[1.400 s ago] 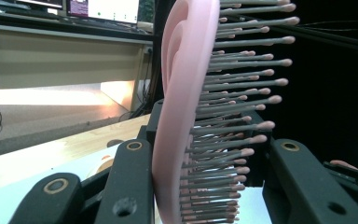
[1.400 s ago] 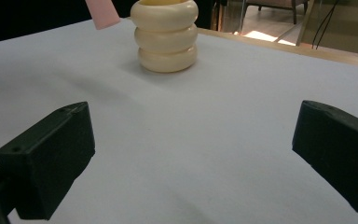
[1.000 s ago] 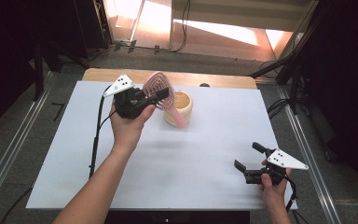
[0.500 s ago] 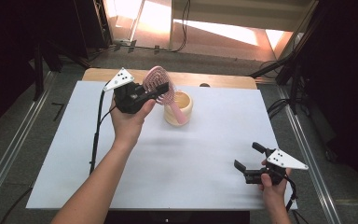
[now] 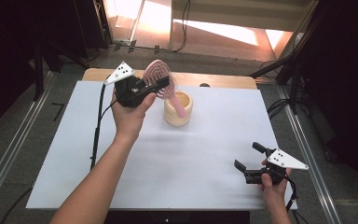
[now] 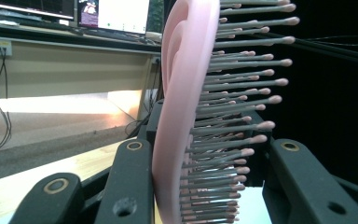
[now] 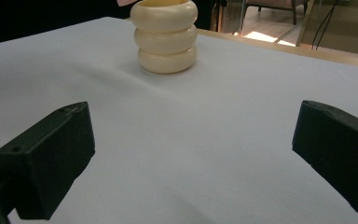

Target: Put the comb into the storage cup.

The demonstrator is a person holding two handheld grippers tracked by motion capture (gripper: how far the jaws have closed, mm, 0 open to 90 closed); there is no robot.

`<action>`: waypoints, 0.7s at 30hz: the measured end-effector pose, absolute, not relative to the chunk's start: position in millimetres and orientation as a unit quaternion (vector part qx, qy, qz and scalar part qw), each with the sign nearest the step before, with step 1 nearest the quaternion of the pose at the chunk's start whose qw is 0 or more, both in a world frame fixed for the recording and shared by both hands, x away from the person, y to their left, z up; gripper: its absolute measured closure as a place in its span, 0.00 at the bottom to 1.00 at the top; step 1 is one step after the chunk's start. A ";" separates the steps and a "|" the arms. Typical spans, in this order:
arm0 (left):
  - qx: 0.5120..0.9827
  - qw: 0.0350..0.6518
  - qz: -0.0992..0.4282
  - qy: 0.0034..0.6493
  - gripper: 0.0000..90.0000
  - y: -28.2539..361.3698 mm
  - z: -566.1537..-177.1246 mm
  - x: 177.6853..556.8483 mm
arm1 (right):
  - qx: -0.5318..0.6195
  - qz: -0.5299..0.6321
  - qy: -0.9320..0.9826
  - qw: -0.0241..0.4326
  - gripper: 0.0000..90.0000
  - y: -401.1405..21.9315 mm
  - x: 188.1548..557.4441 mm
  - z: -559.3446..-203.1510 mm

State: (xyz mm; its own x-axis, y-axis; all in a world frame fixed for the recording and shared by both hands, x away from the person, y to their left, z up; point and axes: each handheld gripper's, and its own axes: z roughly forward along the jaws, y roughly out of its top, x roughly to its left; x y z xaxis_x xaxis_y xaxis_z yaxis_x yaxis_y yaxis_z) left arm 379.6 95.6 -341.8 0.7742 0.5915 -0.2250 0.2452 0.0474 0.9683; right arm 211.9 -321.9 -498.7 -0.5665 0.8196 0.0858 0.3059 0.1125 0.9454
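A white sheet (image 5: 200, 154) covers the table, with a strip of bare wood showing along its far edge and dark floor and metal rails on both sides. Most of the sheet lies open; the one thing standing on it is a cream ribbed cup (image 5: 177, 108), set toward the far edge and well clear of every side. The left gripper (image 5: 156, 87) is raised above the table just left of the cup, forearm stretched forward across the sheet, its jaws pinching the head of a pink hairbrush (image 5: 158, 77), whose handle slants down into the cup's mouth. The right gripper (image 5: 248, 158) sits low by the near right corner, jaws spread with nothing between them, pointing toward the cup.
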 end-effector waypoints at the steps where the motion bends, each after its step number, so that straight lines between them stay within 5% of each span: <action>1: 0.676 0.656 0.132 0.310 0.73 95.3 -342.2 380.5 | 0.399 0.534 0.706 0.241 0.00 -322.1 211.8 -498.7; 21: 0.670 0.649 0.148 0.329 0.73 91.1 -343.7 398.5 | 0.399 0.536 0.705 0.237 0.00 -321.3 212.3 -499.3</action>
State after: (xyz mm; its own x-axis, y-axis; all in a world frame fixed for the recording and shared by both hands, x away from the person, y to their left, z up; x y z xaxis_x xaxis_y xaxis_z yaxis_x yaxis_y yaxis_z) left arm 398.5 91.1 -343.7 0.7402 0.6325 -0.2282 0.2483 0.0582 0.9669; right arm 212.3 -321.3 -499.3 -0.5688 0.8172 0.0926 0.3086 0.1077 0.9451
